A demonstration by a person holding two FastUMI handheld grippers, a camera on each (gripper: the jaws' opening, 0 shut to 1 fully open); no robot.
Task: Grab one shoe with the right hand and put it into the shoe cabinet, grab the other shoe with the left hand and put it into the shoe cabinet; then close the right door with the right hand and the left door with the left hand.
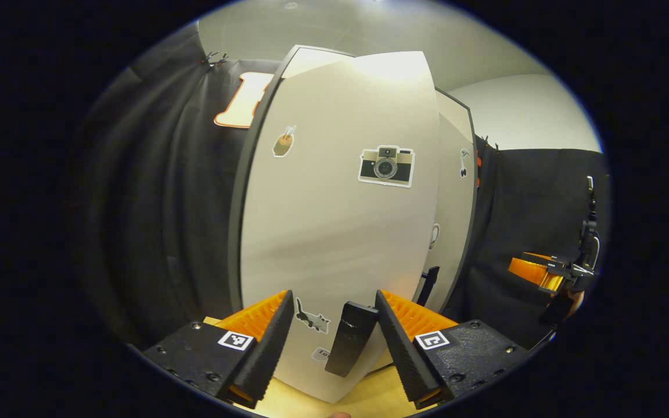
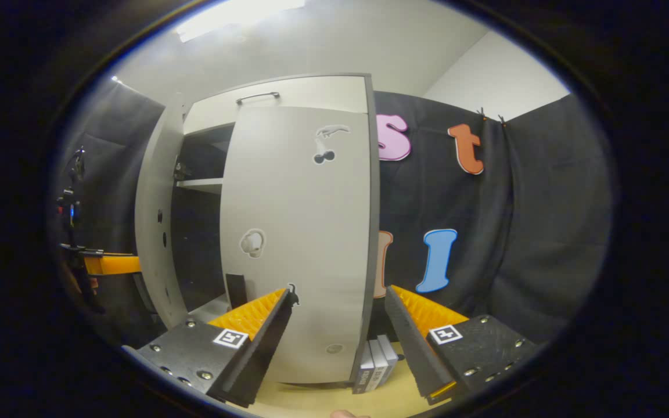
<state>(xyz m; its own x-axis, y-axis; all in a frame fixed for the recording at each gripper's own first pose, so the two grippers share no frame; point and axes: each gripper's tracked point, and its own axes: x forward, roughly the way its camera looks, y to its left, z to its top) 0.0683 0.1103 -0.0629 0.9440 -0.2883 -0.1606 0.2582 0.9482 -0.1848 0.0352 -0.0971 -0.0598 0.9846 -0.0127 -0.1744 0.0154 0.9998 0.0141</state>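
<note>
In the left gripper view, the left gripper (image 1: 334,328) is seen spread apart at six o'clock, nothing gripped, one dark handle (image 1: 351,338) standing between its fingers without visible contact. Behind it the left door (image 1: 340,226), partly swung, carries four stickers. At three o'clock the other gripper is glimpsed, well apart.

In the right gripper view, the right gripper (image 2: 340,334) is likewise released and empty. Just beyond, the right door (image 2: 305,244) is seen nearly closed on the shoe cabinet (image 2: 288,93); one shelf (image 2: 198,184) is visible at ten o'clock. No shoe can be made out inside.
</note>
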